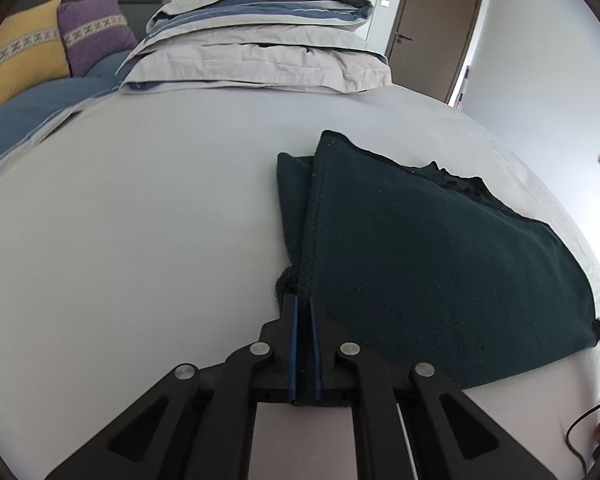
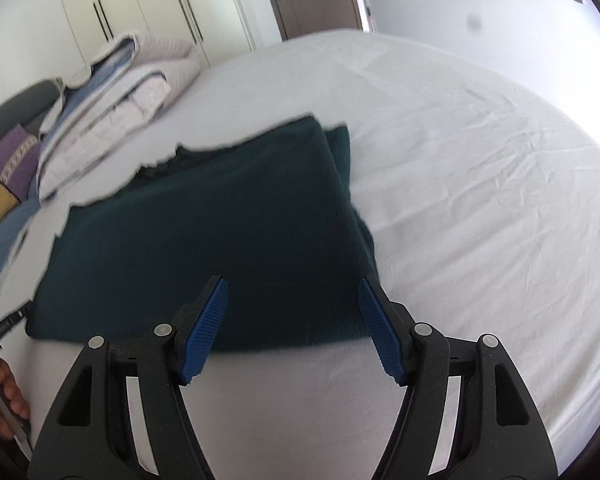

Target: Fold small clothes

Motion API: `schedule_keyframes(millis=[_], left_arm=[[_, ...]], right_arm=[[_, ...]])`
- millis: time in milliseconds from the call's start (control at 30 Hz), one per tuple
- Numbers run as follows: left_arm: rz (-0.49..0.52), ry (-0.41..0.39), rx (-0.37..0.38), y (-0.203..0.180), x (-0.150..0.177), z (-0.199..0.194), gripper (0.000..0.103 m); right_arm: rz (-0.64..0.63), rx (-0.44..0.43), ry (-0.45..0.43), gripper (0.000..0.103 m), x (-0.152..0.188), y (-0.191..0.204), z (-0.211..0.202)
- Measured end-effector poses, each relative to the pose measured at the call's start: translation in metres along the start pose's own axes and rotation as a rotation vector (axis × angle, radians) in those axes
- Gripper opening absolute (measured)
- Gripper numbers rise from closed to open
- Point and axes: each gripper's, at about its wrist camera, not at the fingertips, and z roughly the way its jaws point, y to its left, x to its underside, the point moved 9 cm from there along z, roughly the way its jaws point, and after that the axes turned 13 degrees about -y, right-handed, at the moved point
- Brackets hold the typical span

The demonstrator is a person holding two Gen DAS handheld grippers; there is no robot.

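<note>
One dark green knitted garment lay folded on the white bed sheet, its layers doubled along one long edge. Two grippers worked at it. The left gripper had its two blue-lined jaws drawn almost together, pinching a fold at the garment's near corner; cloth showed between the pads. The right gripper stood with its jaws wide apart, hovering over the near edge of the same garment, with nothing pressed between the two ribbed blue pads.

Beyond the garment sat one stack of folded grey and blue bedding, and beside it two cushions: one mustard yellow, one purple, each with a pale patterned band. One brown door stood at the back, and white wardrobe doors filled the far wall in the right wrist view.

The right wrist view was smeared, so the garment's far edge looked ragged and its knit could not be read. A hand was cut off at that view's lower left edge. Whether the garment was a sweater or something else could not be told.
</note>
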Motion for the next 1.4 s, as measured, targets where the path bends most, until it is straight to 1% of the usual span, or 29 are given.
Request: schedule_keyframes(millis=[167, 367, 467, 500, 533, 600, 633, 667, 733, 800, 833, 867, 900, 933, 967, 1033, 1100, 1133, 1167, 1200, 1233, 1300, 1333, 1367, 1400], left_arm=[[0.006, 0.004, 0.013, 0.0, 0.006, -0.008, 0.007], [-0.052, 0.037, 0.025, 0.009, 0.018, -0.004, 0.007], [-0.05, 0.051, 0.025, 0.009, 0.02, -0.002, 0.008], [-0.052, 0.051, 0.024, 0.009, 0.021, -0.002, 0.009], [-0.053, 0.053, 0.012, 0.01, 0.021, -0.003, 0.016], [-0.066, 0.045, -0.014, 0.014, 0.018, -0.007, 0.026], [-0.076, 0.037, -0.025, 0.016, 0.015, -0.011, 0.029], [-0.083, 0.022, -0.039, 0.017, 0.011, -0.017, 0.029], [-0.053, -0.022, -0.059, 0.01, 0.001, -0.028, 0.029], [0.002, -0.047, -0.034, -0.011, -0.007, -0.033, 0.029], [0.024, -0.049, -0.022, -0.02, -0.009, -0.032, 0.03], [0.046, -0.048, -0.009, -0.03, -0.011, -0.029, 0.031], [0.06, -0.044, 0.003, -0.04, -0.011, -0.024, 0.032], [0.07, -0.036, 0.007, -0.046, -0.011, -0.018, 0.032], [0.076, -0.022, 0.013, -0.052, -0.009, -0.012, 0.032], [0.078, 0.001, 0.023, -0.059, -0.006, -0.001, 0.032], [0.084, 0.01, 0.034, -0.065, -0.004, 0.004, 0.033], [0.088, 0.012, 0.036, -0.066, -0.003, 0.004, 0.037], [0.089, 0.013, 0.039, -0.067, -0.002, 0.005, 0.039], [0.09, 0.014, 0.04, -0.068, -0.002, 0.006, 0.045], [0.094, 0.02, 0.037, -0.068, 0.0, 0.008, 0.047], [0.093, 0.035, 0.032, -0.067, 0.004, 0.01, 0.047], [0.093, 0.041, 0.029, -0.066, 0.006, 0.011, 0.048], [0.092, 0.047, 0.026, -0.064, 0.009, 0.012, 0.048], [0.091, 0.05, 0.026, -0.063, 0.01, 0.013, 0.048]], right_arm=[[-0.02, 0.001, 0.001, 0.065, 0.004, -0.003, -0.001], [-0.057, 0.005, 0.014, 0.065, 0.009, -0.003, -0.001], [-0.036, 0.006, -0.01, 0.065, 0.003, -0.005, -0.007], [-0.02, 0.004, -0.027, 0.065, -0.001, -0.006, -0.011], [-0.012, 0.0, -0.039, 0.065, -0.004, -0.006, -0.014], [0.004, -0.023, -0.063, 0.065, -0.011, -0.004, -0.019], [0.008, -0.039, -0.071, 0.065, -0.014, -0.001, -0.021], [0.009, -0.05, -0.072, 0.065, -0.016, 0.001, -0.021], [0.006, -0.064, -0.069, 0.065, -0.019, 0.005, -0.02], [0.003, -0.085, -0.05, 0.065, -0.016, 0.009, -0.015], [0.004, -0.085, -0.011, 0.065, -0.009, 0.008, -0.006], [0.012, -0.068, 0.024, 0.065, -0.003, 0.003, 0.001], [0.048, -0.048, 0.05, 0.064, 0.003, -0.006, 0.007], [0.083, -0.052, 0.034, 0.056, 0.002, -0.012, 0.005], [0.103, -0.056, 0.028, 0.054, 0.001, -0.015, 0.003], [0.131, -0.049, 0.026, 0.053, -0.001, -0.021, -0.004], [0.142, -0.038, -0.013, 0.053, -0.01, -0.027, -0.014], [0.144, -0.017, -0.056, 0.053, -0.02, -0.033, -0.021], [0.149, -0.002, -0.077, 0.053, -0.026, -0.038, -0.023], [0.158, 0.009, -0.086, 0.053, -0.03, -0.042, -0.024], [0.165, 0.014, -0.072, 0.053, -0.032, -0.045, -0.019], [0.146, 0.018, -0.025, 0.053, -0.03, -0.051, -0.005], [0.115, 0.021, 0.006, 0.043, -0.025, -0.05, 0.003], [0.096, 0.024, 0.031, 0.02, -0.02, -0.049, 0.007], [0.086, 0.033, 0.043, 0.012, -0.016, -0.049, 0.01]])
